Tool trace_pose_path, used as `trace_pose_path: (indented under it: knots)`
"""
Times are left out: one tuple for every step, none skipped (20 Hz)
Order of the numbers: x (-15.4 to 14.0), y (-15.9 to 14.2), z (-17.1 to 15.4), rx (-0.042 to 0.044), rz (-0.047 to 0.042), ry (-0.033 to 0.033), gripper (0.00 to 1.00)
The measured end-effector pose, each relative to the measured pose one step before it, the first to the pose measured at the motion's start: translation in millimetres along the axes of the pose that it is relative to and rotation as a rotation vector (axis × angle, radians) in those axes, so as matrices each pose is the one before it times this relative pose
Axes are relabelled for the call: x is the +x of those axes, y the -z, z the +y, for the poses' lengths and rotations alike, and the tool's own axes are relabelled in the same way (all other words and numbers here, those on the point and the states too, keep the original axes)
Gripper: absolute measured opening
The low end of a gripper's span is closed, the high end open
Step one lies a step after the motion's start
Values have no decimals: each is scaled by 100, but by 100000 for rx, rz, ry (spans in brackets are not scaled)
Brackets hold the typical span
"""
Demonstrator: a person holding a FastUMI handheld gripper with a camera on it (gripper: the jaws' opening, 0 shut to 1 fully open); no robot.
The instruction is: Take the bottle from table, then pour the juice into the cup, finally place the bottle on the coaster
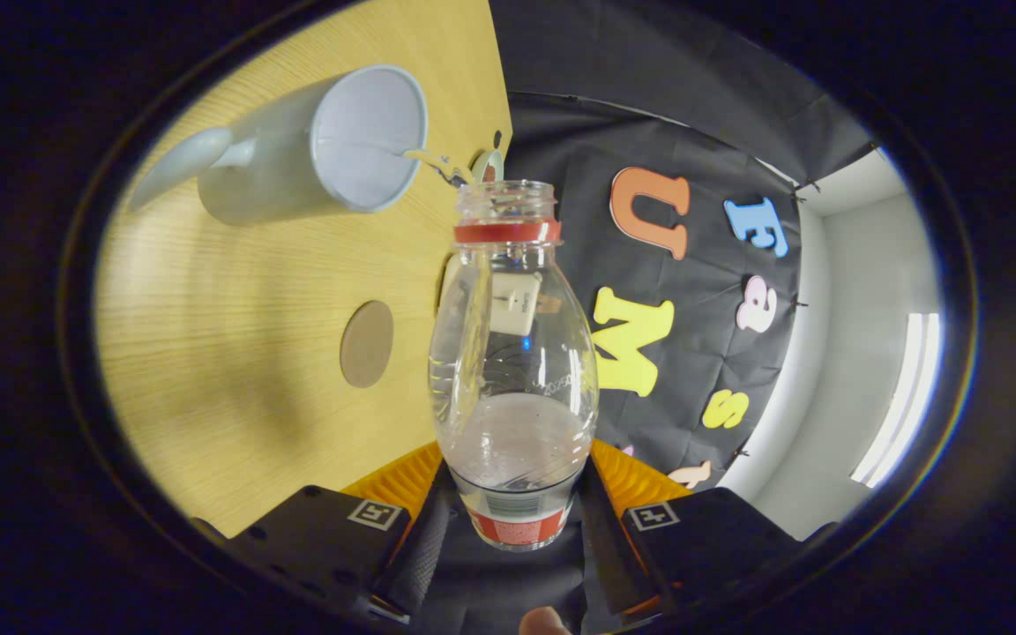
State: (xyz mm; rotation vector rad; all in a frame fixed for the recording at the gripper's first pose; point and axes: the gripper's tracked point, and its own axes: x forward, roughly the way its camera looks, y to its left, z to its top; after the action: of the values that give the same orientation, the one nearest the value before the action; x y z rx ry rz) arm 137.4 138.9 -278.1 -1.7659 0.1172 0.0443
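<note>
Left of the claw (pixel 515 520), the cup (pixel 332 145) sits on the surface (pixel 235 353), coaster (pixel 367 344) nearer. Claw pinches the bottle (pixel 512 370) low, mouth just beside the cup's rim; any wobble and juice lands outside.

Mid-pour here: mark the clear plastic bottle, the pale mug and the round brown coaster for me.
clear plastic bottle with red neck ring (pixel 512 370): gripper view, on its body, held between the fingers.
pale grey-blue mug (pixel 367 141): gripper view, on its inner wall.
round brown coaster (pixel 367 344): gripper view, on its centre.
</note>
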Motion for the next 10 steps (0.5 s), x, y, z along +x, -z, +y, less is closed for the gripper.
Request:
trace_pose_path:
  knots:
    - [78,21,-111,-314,93,318,78]
    - [-30,12,-181,-212,-25,335,78]
    - [111,16,-216,-250,-101,290,78]
    - [113,-56,-277,-151,-92,200,78]
    - [102,-48,-162,-40,-163,38,78]
    - [-151,-114,-66,-36,-155,95,78]
    - [0,22,81,-195,-141,109,78]
    - [-57,45,-86,-241,50,86,78]
    - [-34,-89,1,-177,-84,39,78]
    - [-62,38,-60,-260,21,177,78]
